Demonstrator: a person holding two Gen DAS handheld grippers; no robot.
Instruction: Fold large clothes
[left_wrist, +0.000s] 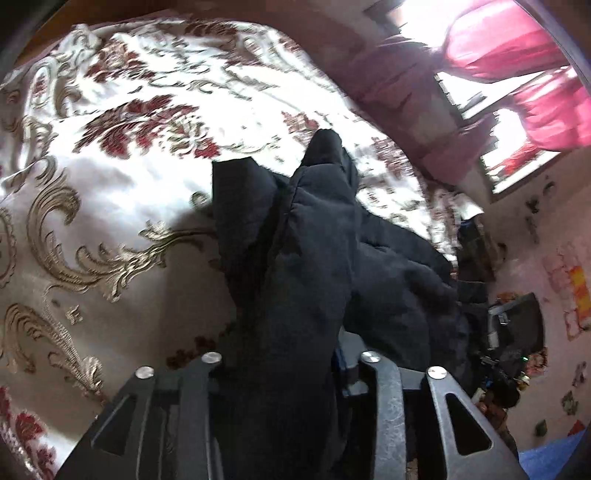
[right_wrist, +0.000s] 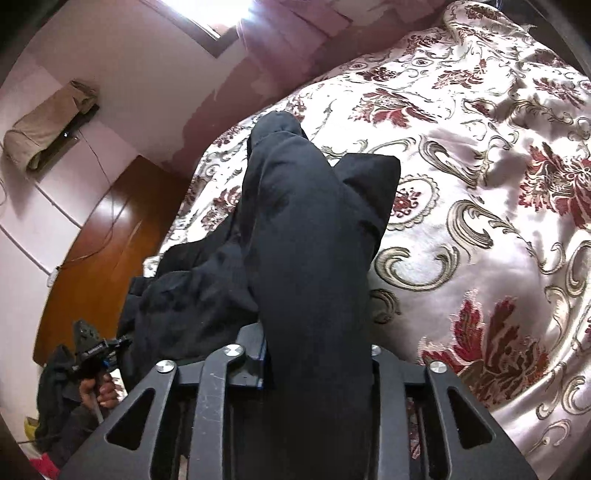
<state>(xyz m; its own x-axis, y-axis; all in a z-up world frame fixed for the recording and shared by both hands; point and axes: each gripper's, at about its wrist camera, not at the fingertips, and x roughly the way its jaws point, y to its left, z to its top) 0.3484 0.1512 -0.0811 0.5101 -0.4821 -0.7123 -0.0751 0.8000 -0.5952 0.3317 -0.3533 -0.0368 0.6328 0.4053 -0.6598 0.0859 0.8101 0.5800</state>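
A large black garment (left_wrist: 306, 236) hangs lifted above a bed with a white, red and gold floral cover (left_wrist: 110, 155). My left gripper (left_wrist: 291, 373) is shut on one edge of the garment, whose cloth drapes over the fingers and hides the tips. My right gripper (right_wrist: 317, 362) is shut on another edge of the black garment (right_wrist: 306, 221), with cloth spilling over its fingers too. The garment's lower end trails onto the bed cover (right_wrist: 480, 184). The left gripper also shows in the right wrist view (right_wrist: 96, 350), held in a hand at the lower left.
Red curtains (left_wrist: 517, 55) hang at a bright window. A wooden door (right_wrist: 99, 236) and pink wall stand left of the bed. A beige bag (right_wrist: 48, 125) hangs on the wall. Clutter lies on the floor (left_wrist: 517, 369).
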